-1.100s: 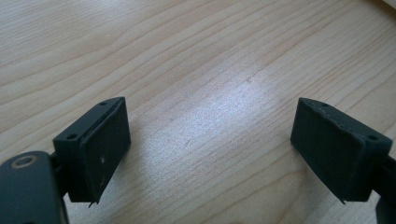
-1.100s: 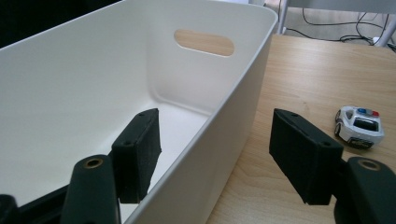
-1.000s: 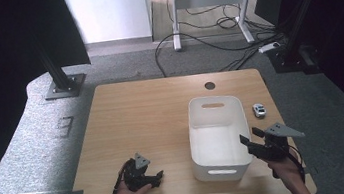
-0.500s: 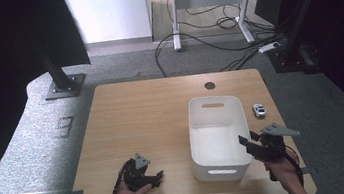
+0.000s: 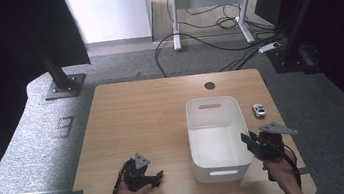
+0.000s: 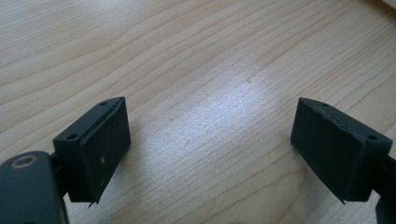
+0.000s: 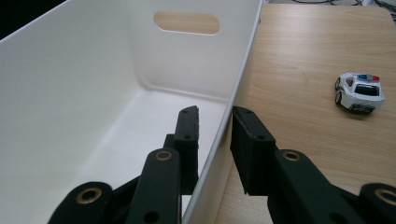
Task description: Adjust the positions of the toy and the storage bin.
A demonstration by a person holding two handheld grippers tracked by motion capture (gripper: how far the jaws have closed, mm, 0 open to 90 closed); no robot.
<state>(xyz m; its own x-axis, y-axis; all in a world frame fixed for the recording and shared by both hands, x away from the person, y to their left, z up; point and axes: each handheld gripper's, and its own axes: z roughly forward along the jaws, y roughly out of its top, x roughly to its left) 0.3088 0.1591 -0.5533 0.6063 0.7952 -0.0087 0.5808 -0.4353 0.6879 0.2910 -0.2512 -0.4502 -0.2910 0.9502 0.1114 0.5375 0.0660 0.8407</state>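
Table: a light wooden table top [image 5: 152, 114] with a round dark cable hole [image 5: 210, 85] near its far edge.
Left gripper: the black two-jaw left gripper [image 5: 151, 180] lies low near the table's near edge, well apart from the tub; in the left gripper view [image 6: 210, 154] its jaws stand wide apart with bare wood between them, gripping nothing.
Tub: a white rectangular plastic tub [image 5: 213, 117] with slot handles in its short walls stands right of the table's middle, nothing inside it.
Right gripper: the black two-jaw right gripper [image 5: 247, 140] sits at the tub's right long wall near the near corner; in the right gripper view [image 7: 215, 135] one jaw is inside the tub [image 7: 93, 84], the other outside, and they have just been closing, now clamped on the thin wall.
Toy car: a small white toy police car [image 5: 259, 110] rests on the wood just right of the tub, apart from it [image 7: 358, 92].
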